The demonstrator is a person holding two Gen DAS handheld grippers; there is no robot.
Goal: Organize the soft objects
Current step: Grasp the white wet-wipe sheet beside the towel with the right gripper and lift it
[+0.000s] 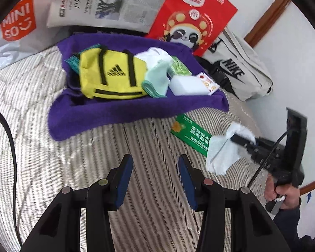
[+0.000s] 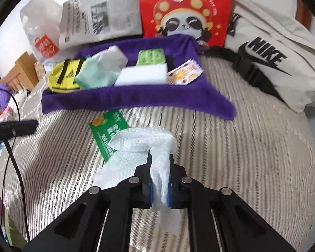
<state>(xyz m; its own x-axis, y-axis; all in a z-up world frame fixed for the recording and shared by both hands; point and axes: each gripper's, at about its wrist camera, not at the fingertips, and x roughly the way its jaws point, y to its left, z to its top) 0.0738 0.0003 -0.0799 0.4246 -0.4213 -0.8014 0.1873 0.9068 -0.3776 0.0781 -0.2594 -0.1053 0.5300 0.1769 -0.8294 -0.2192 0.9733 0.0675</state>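
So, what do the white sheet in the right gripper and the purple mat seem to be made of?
White dimpled sheet: probably embossed paper towel or thin cloth; it drapes limply from the right gripper. Purple mat: likely terry towel, with a fuzzy matte pile.

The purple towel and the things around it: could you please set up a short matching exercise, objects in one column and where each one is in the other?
Column 1:
1. white paper towel
2. yellow Adidas bag
3. green packet
4. Nike bag

Column 2:
A. lying flat on the striped bedding, in front of the purple towel
B. on the purple towel
C. clamped in the right gripper
D. propped at the back, right of the red panda bag

Pairs: 1-C, 2-B, 3-A, 4-D
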